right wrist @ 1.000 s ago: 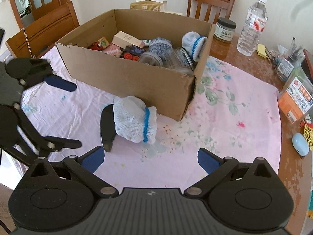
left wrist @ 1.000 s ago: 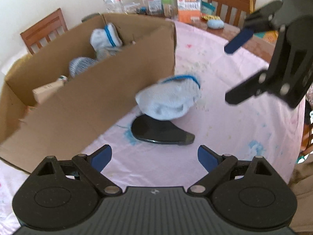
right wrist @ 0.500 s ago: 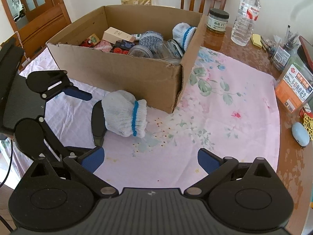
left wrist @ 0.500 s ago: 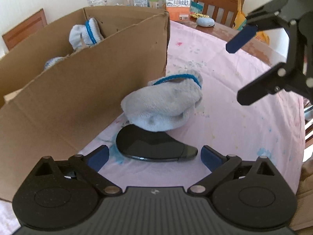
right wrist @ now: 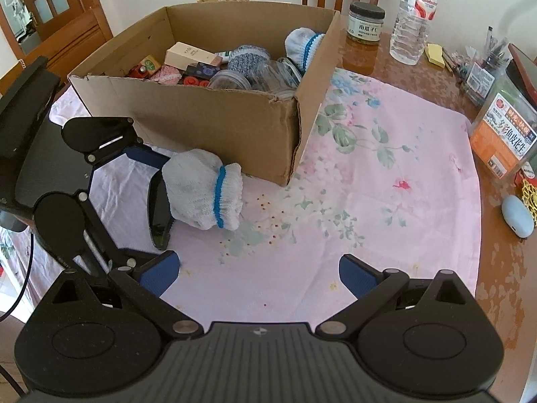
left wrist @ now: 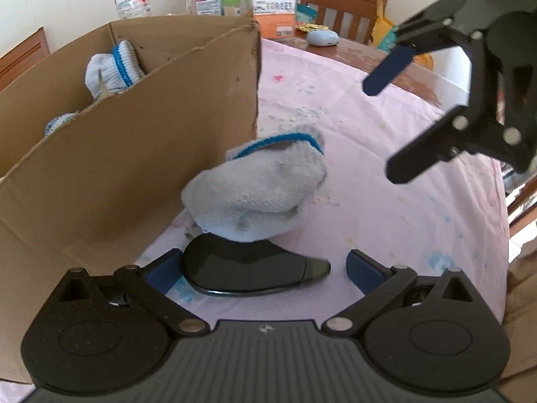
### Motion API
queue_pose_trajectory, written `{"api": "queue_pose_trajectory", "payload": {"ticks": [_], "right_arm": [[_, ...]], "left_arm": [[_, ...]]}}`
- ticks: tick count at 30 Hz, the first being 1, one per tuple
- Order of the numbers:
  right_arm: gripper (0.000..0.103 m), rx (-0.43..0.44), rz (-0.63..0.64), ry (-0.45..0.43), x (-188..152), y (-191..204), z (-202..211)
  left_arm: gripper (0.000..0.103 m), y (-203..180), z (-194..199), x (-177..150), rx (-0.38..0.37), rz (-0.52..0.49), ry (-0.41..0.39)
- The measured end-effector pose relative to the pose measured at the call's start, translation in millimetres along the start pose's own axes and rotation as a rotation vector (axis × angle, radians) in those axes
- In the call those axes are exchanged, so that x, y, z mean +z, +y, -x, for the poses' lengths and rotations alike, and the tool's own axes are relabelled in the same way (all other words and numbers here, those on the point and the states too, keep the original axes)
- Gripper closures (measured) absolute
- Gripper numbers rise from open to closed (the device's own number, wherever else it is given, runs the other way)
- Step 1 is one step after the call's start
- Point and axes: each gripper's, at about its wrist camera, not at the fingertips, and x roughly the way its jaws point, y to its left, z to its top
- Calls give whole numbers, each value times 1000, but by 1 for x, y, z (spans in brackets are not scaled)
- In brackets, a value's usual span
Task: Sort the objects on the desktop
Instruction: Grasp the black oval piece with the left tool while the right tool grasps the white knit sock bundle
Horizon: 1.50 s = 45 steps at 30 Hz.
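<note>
In the left wrist view, the left gripper [left wrist: 263, 270] stands spread wide, its blue pads flanking a flat black object [left wrist: 248, 273] that lies on the pink tablecloth [left wrist: 386, 201]. Nothing is pinched yet. A rolled white glove with a blue cuff [left wrist: 258, 194] rests on the far edge of the black object, toward 12 o'clock, just beside the wall of the cardboard box [left wrist: 127, 168]. The right gripper [left wrist: 399, 121] hangs at 2 o'clock, spread wide and empty.

In the right wrist view, the right gripper [right wrist: 260, 275] is wide apart over bare cloth. The glove [right wrist: 204, 191] sits at 11 o'clock, with the black object [right wrist: 159, 211] partly under its left side and the left gripper [right wrist: 151, 208] straddling both. The box [right wrist: 208, 124], already holding other items, stands behind at 12 o'clock.

To do this pick-up well, the left gripper should probably close low on the black object's sides, clear of the glove, so the glove slides off instead of being dragged along.
</note>
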Motion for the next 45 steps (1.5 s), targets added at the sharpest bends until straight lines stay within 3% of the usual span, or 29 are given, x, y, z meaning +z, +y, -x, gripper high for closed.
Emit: {"api": "queue_pose_trajectory", "payload": {"ticks": [13, 28, 45], "right_arm": [[0, 37, 23, 2, 9, 13, -14], [2, 86, 79, -45, 29, 29, -28], [27, 71, 187, 10, 43, 46, -73]], "left_arm": [[13, -1, 4, -2, 45, 67, -20], [13, 1, 20, -18, 70, 64, 13], [13, 9, 40, -22, 113, 107, -2]]}}
